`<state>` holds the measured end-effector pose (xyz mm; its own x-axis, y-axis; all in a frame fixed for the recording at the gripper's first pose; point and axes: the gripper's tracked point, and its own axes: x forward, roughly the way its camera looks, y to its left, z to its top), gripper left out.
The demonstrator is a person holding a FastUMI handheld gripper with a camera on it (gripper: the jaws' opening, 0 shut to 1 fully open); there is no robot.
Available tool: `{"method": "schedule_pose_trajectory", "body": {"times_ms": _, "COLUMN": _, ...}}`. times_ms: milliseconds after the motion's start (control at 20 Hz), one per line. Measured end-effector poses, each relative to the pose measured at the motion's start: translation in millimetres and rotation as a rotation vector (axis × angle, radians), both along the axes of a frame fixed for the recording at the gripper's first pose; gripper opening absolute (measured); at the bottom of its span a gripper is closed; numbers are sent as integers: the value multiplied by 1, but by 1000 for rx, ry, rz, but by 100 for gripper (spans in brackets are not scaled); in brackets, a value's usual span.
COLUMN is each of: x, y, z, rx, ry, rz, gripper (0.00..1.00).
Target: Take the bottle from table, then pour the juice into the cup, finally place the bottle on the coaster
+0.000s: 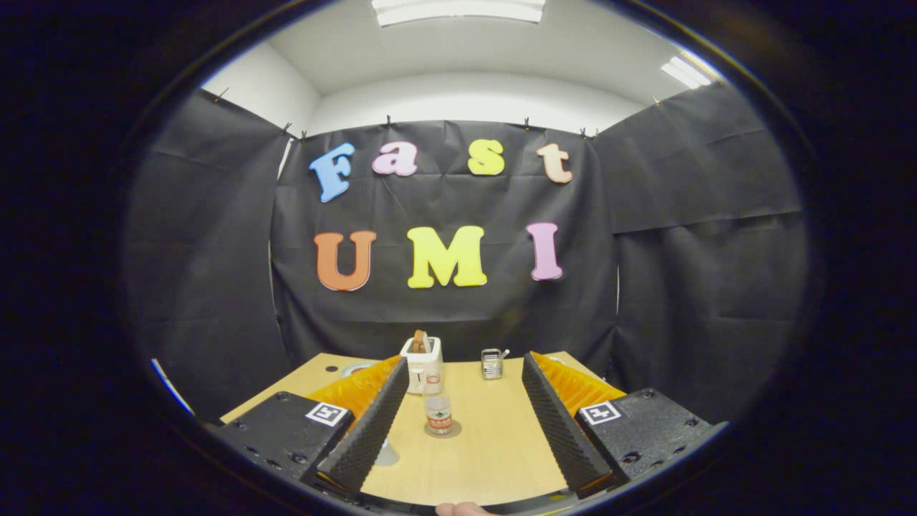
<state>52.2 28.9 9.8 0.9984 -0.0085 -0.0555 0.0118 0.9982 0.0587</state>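
Wooden worktop (487, 444) stretches ahead, claw (458, 423) spread wide and holding nothing. White toaster (421, 364) at the far edge, metal holder (491, 363) beside it. Bottle (437, 410) stands upright on its coaster (451, 432), between the fingers.

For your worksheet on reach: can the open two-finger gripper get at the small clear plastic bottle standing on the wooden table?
Probably yes. The gripper is open, and the bottle stands upright between its fingers with bare table before it.
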Motion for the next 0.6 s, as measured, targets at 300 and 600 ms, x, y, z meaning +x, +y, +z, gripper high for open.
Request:
{"method": "schedule_pose_trajectory", "body": {"times_ms": 300, "x": -21, "y": -11, "z": 21, "rx": 12, "ry": -22, "rz": -11, "gripper": 100}}
{"method": "schedule_pose_trajectory", "body": {"times_ms": 600, "x": -37, "y": -14, "z": 43, "rx": 18, "ry": -69, "rz": 14, "gripper": 100}}
